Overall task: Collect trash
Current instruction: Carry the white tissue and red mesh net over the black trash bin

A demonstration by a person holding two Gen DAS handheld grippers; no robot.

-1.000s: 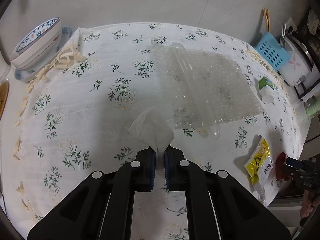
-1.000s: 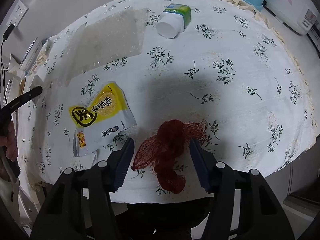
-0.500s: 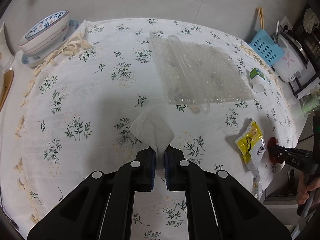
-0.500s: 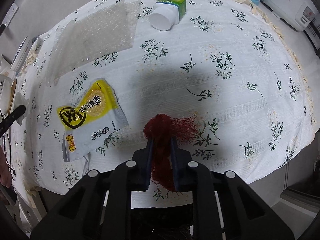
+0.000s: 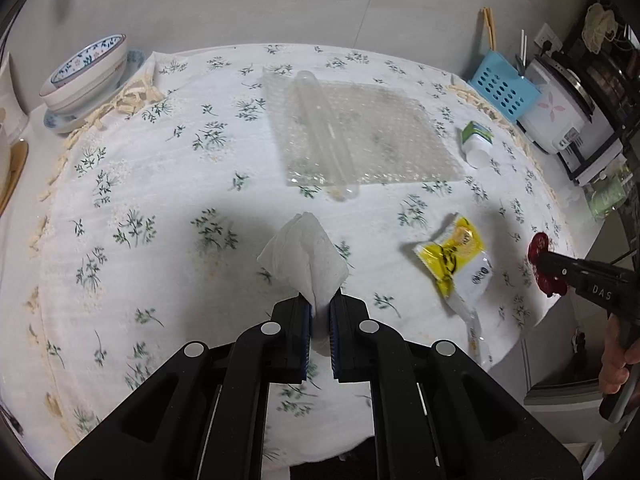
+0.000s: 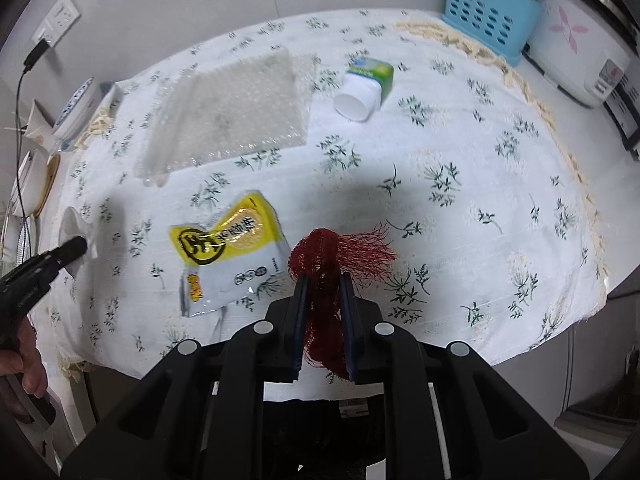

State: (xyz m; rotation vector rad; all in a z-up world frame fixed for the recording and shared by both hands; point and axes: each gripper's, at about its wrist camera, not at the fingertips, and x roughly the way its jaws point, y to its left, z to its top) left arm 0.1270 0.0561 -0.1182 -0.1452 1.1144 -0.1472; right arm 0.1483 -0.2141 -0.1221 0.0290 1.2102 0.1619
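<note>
My left gripper (image 5: 319, 308) is shut on a crumpled white tissue (image 5: 305, 258), which it holds up over the flowered tablecloth (image 5: 140, 200). Above the table's near right edge, my right gripper (image 6: 323, 286) is shut on a bunched red mesh net (image 6: 336, 250); the net (image 5: 540, 246) also shows at the far right of the left wrist view. A yellow and white snack wrapper (image 6: 230, 246) lies flat just left of the net. Farther back lie a sheet of bubble wrap (image 6: 236, 106) and a tipped white bottle with a green label (image 6: 366, 84).
Stacked patterned bowls (image 5: 86, 74) stand at the table's far left. A blue perforated basket (image 6: 490, 12) and a white rice cooker (image 6: 580, 44) stand at the back right. A person's hand (image 6: 24, 364) holds the left gripper's handle.
The right gripper's jaws shut on the red net and lifted it. The left gripper drew back and rose a little with the tissue, so more of the table shows.
</note>
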